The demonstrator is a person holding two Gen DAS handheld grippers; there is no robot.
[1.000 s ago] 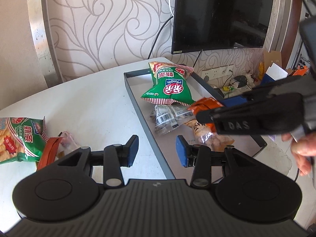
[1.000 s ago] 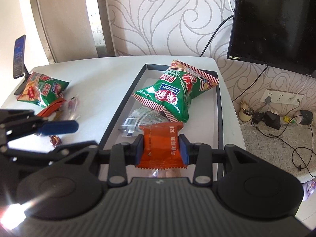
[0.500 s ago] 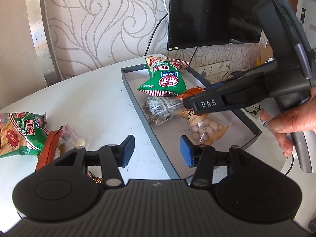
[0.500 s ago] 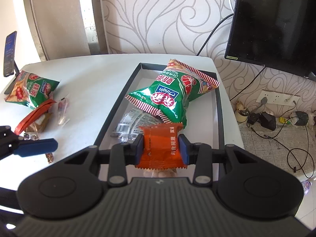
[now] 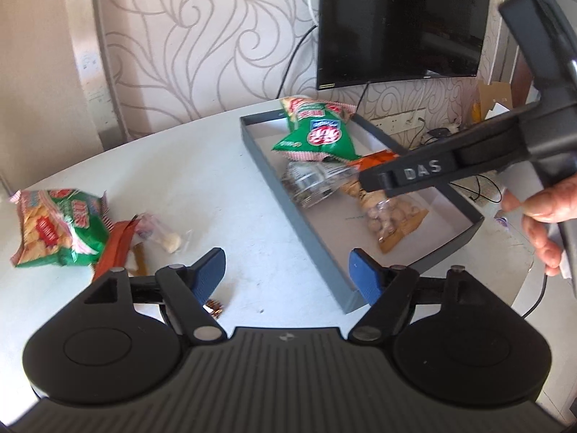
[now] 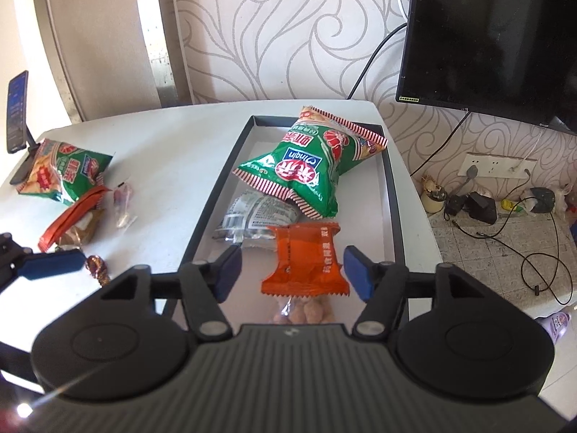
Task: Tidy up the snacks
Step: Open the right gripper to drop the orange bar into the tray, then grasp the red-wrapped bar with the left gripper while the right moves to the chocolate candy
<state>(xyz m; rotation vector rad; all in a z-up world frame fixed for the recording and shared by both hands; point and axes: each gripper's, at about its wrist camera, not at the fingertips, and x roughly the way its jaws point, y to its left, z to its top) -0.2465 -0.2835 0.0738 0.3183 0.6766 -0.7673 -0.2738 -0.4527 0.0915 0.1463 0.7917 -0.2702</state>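
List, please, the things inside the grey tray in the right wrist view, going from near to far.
Clear bag of round nuts → orange snack packet → silver-grey printed packet → green chip bag, which reaches the far wall of the grey tray.

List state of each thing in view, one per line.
Right gripper: jaws opening, pads clear of the orange packet.
Orange packet: released, over the tray.
Left gripper: jaws opening, nothing between them.
Tray: holds green bag, clear packet, nuts.
TV: off.
Phone: propped up, screen lit.
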